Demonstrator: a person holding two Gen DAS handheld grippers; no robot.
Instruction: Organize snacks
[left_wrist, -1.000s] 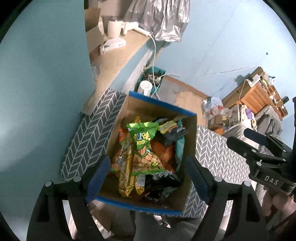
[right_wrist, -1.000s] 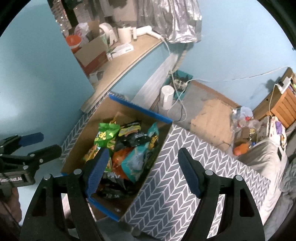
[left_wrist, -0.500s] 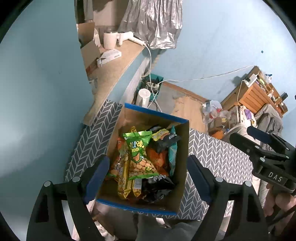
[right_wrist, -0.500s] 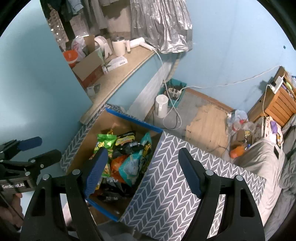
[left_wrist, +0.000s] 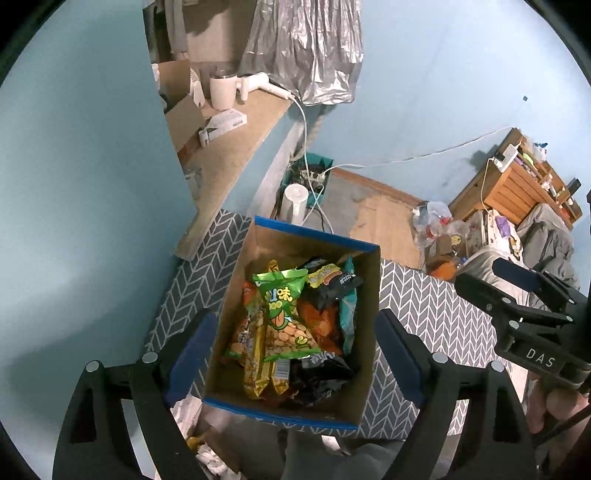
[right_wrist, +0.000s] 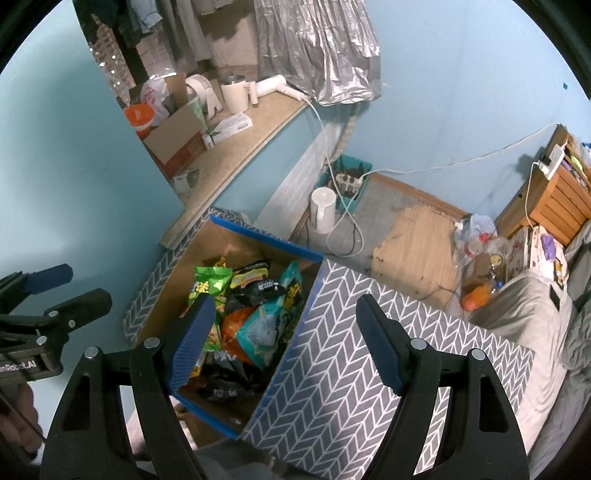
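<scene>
Above 1 cardboard box (left_wrist: 364, 373) of snack bags (left_wrist: 286, 325), 2 tongs, left (left_wrist: 291, 354) and right (right_wrist: 282, 343), hang released, empty.

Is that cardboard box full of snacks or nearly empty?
Fairly full: the open cardboard box holds a heap of snack bags, a green peanut bag on top.

Snack bags (left_wrist: 291, 325) in box (left_wrist: 317, 236) on table (right_wrist: 354, 369) (kettle (right_wrist: 323, 208) behind)

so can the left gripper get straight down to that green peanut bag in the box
Probably yes. The left gripper is open above the cardboard box, and the green peanut bag lies on top of the pile with nothing over it.
</scene>
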